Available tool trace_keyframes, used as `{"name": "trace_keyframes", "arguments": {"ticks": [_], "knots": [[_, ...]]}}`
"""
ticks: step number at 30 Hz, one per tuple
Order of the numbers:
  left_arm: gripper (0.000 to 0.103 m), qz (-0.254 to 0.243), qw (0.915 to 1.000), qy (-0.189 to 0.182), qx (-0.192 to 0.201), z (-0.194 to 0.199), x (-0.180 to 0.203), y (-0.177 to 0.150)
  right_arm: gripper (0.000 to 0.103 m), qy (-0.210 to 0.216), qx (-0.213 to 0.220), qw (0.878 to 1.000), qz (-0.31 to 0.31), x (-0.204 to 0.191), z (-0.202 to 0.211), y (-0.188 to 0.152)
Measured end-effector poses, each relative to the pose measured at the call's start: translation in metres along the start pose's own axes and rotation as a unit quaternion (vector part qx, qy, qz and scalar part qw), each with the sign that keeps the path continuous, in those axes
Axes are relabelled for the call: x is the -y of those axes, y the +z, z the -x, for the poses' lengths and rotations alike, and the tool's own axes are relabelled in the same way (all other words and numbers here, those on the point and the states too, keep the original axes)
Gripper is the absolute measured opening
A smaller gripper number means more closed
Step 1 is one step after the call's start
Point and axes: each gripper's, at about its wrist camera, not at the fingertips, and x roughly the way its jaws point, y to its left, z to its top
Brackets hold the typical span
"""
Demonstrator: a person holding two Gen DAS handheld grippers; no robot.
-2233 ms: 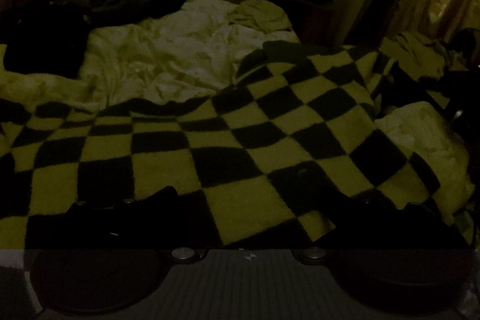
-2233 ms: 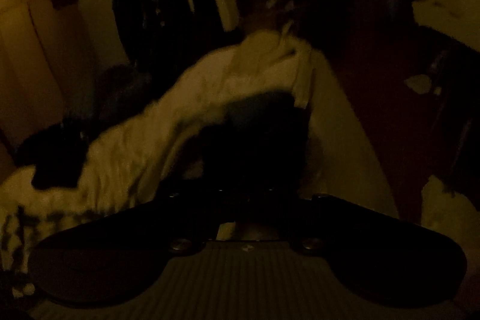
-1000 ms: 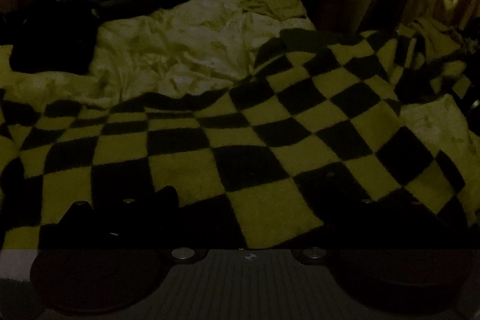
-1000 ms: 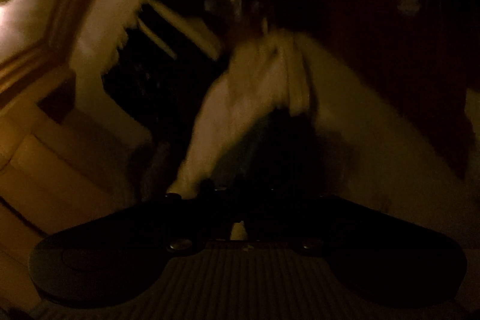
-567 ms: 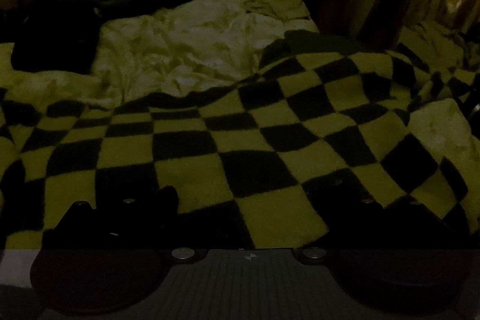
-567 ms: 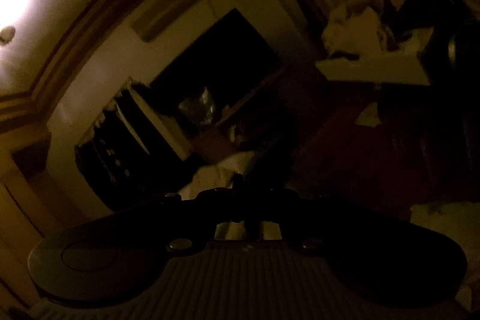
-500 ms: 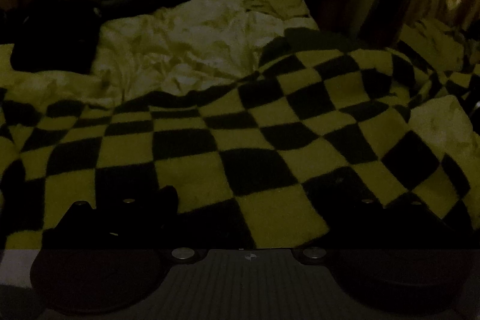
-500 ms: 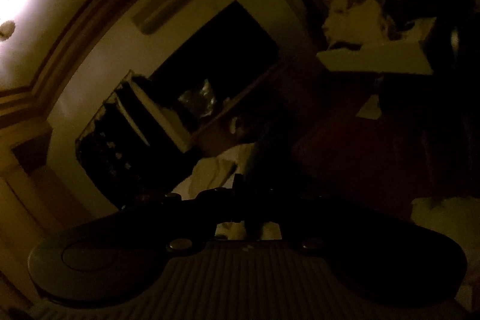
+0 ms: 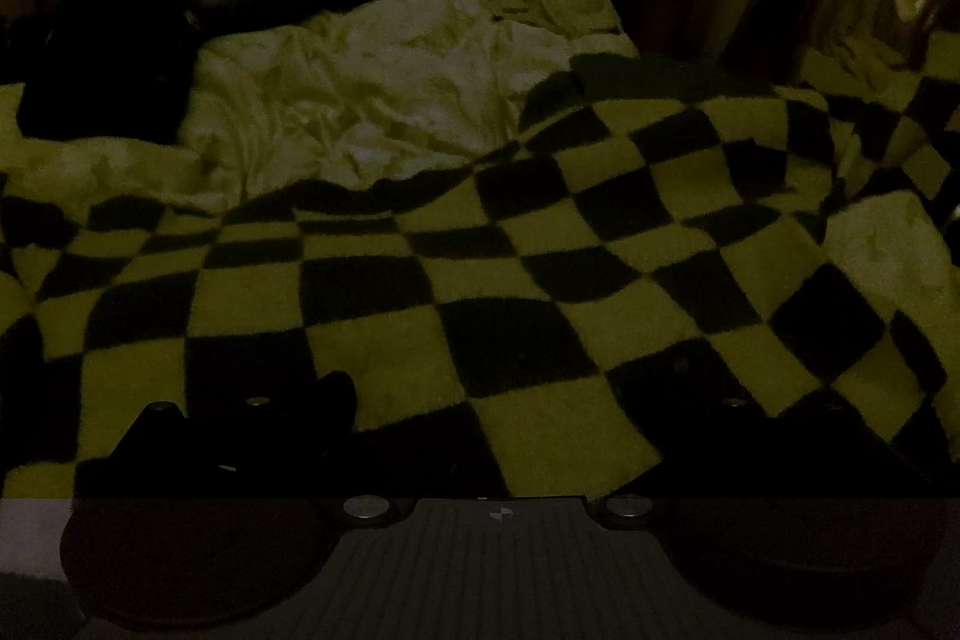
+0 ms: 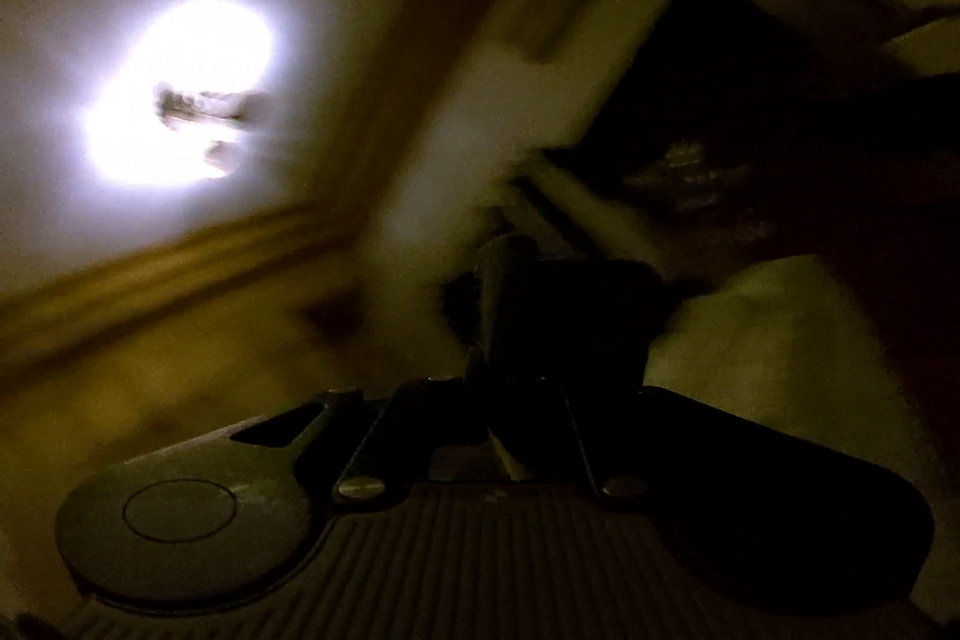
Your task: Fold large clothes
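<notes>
Dim room, hard to read. Checkered blanket (image 9: 456,292) fills the lower and middle left wrist view, spread over the bed (image 9: 390,100), whose pale rumpled sheet shows in the upper centre; the blanket's right part rises toward the upper right of the frame as if lifted. My left gripper (image 9: 498,436) sits at the bottom edge with its fingers wide apart, blanket lying between them and running under the frame's lower edge; nothing pinched that I can see, so I call it open. My right gripper (image 10: 540,340) points up toward the ceiling: bright ceiling lamp (image 10: 180,94) upper left of that frame, picture smeared by motion. Its fingers look drawn together at centre with a dark fold of fabric standing up between them, which I judge to be a blanket edge, closed on it, though it is too dark to be sure of the pattern. Handling: thick fleecy knit by the look, soft, limp, probably bulky and fairly heavy when hung, so it will sag and drag, not slippery. Best hold is at corners or along the hem, deep bite so the pile does not creep out. Risk: one-sided lift bunches the cloth; the left side should take the near edge before folding over.
</notes>
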Motion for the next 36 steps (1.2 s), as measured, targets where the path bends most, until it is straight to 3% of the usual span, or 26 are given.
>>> {"name": "trace_keyframes", "arguments": {"ticks": [3,5,7,10,15,21,25,26,30,32,33,35,36], "knots": [[0.103,0.014,0.9999,-0.005,0.006,0.002,-0.003,0.0,0.008,0.139,-0.05,0.989,-0.01,-0.023,-0.027,-0.002],[0.103,0.021,0.9997,-0.003,0.007,0.003,-0.005,0.0,0.01,0.203,-0.076,0.976,-0.022,-0.034,-0.05,-0.01],[0.103,0.027,0.9996,-0.002,0.009,0.005,-0.007,-0.001,0.01,0.228,-0.093,0.968,-0.04,-0.037,-0.075,-0.018],[0.103,0.035,0.9993,0.003,0.015,0.009,-0.012,-0.001,0.01,0.233,-0.113,0.965,-0.048,-0.029,-0.118,-0.024],[0.103,0.067,0.9971,0.021,0.031,0.018,-0.031,-0.002,0.01,0.197,-0.183,0.961,-0.074,-0.018,-0.209,-0.073],[0.103,0.084,0.9923,0.079,0.045,0.033,-0.057,-0.006,0.01,0.207,-0.312,0.922,-0.094,-0.031,-0.302,-0.178],[0.103,0.105,0.9902,0.084,0.038,0.034,-0.073,-0.01,0.01,0.218,-0.381,0.886,-0.15,-0.024,-0.346,-0.241],[0.103,0.108,0.99,0.083,0.037,0.034,-0.075,-0.01,0.01,0.212,-0.395,0.882,-0.148,-0.023,-0.353,-0.253],[0.103,0.11,0.9899,0.083,0.035,0.033,-0.078,-0.012,0.014,0.137,-0.441,0.879,-0.119,-0.01,-0.363,-0.3],[0.103,0.111,0.99,0.081,0.032,0.032,-0.078,-0.012,0.028,0.092,-0.456,0.88,-0.1,0.001,-0.362,-0.314],[0.103,0.111,0.9901,0.081,0.032,0.032,-0.079,-0.012,0.041,0.068,-0.457,0.882,-0.088,0.007,-0.359,-0.317],[0.103,0.113,0.9897,0.082,0.031,0.032,-0.081,-0.013,0.051,0.022,-0.452,0.89,-0.06,0.013,-0.35,-0.323],[0.103,0.114,0.9895,0.083,0.03,0.031,-0.082,-0.013,0.051,0.012,-0.446,0.893,-0.049,0.018,-0.344,-0.321]]}}
